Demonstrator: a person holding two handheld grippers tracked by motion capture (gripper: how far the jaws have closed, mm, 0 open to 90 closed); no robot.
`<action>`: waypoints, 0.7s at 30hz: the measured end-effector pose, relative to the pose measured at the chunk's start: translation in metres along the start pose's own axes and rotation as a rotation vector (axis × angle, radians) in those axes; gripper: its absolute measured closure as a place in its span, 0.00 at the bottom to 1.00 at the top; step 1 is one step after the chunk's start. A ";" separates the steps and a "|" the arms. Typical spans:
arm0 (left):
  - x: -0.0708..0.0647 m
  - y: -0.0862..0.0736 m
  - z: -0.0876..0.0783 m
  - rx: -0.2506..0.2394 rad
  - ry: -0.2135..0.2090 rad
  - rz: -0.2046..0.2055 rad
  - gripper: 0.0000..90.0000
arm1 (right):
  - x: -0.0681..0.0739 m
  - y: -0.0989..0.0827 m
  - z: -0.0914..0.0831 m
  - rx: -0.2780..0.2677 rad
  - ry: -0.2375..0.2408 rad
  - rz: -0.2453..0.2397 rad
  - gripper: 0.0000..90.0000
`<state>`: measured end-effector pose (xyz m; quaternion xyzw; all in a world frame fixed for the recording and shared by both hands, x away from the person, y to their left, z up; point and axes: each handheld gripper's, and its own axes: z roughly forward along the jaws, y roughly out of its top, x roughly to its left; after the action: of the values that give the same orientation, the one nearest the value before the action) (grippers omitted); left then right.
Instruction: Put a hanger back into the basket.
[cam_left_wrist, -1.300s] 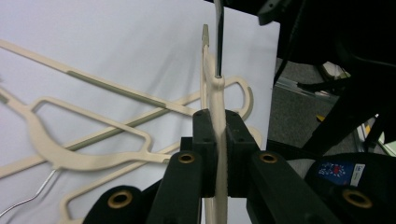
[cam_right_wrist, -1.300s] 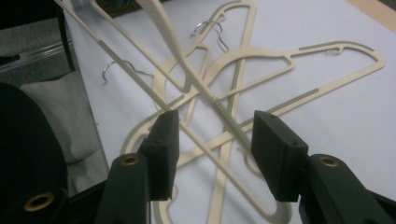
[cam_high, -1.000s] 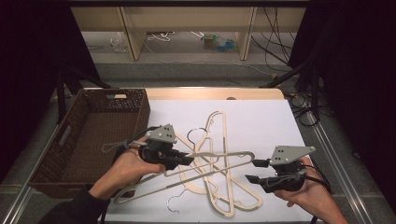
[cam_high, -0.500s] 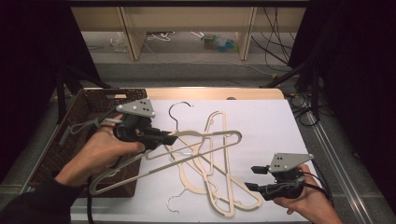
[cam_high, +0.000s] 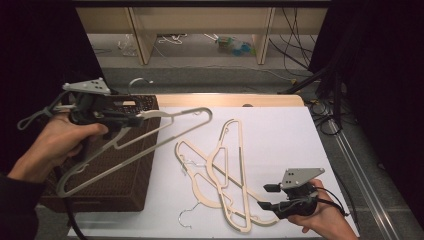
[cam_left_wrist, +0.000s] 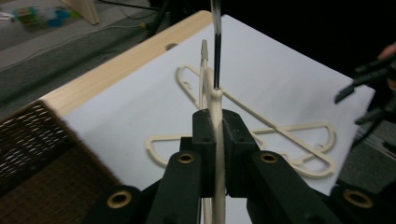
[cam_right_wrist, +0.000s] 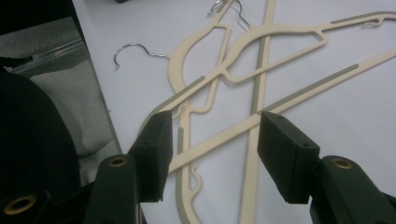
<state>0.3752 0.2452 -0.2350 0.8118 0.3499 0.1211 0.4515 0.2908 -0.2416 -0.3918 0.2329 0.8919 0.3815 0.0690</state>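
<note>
High view: the left gripper (cam_high: 131, 119) was clenched on a slim plastic hanger (cam_high: 150, 142), held above the woven basket (cam_high: 127, 175) at the worktop's (cam_high: 280, 135) left; lowering it flat would best keep its wire hook from snagging.

Left gripper view: its pads pinched the smooth cream neck.

Right gripper view: the right gripper (cam_right_wrist: 212, 140) hung released over two crossed hangers (cam_right_wrist: 243, 70).

The hangers (cam_high: 225, 170) look like smooth, matt cream plastic with shiny metal hooks (cam_high: 185, 216). The basket (cam_high: 120, 170) is rough dark wicker; the bench (cam_high: 280, 130) wears matt white paper over pale wood.
</note>
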 end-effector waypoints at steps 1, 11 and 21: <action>0.007 -0.002 -0.004 -0.012 0.019 -0.019 0.95 | 0.000 0.000 0.000 0.005 0.003 0.005 0.52; 0.070 -0.023 -0.031 -0.158 0.198 -0.156 0.95 | 0.000 -0.002 0.007 0.009 0.022 0.004 0.52; 0.121 -0.060 -0.022 -0.128 0.272 -0.201 0.95 | -0.002 -0.004 0.009 0.014 0.030 0.009 0.53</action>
<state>0.4239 0.3628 -0.2863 0.7186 0.4786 0.2060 0.4606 0.2942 -0.2391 -0.4009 0.2317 0.8943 0.3792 0.0521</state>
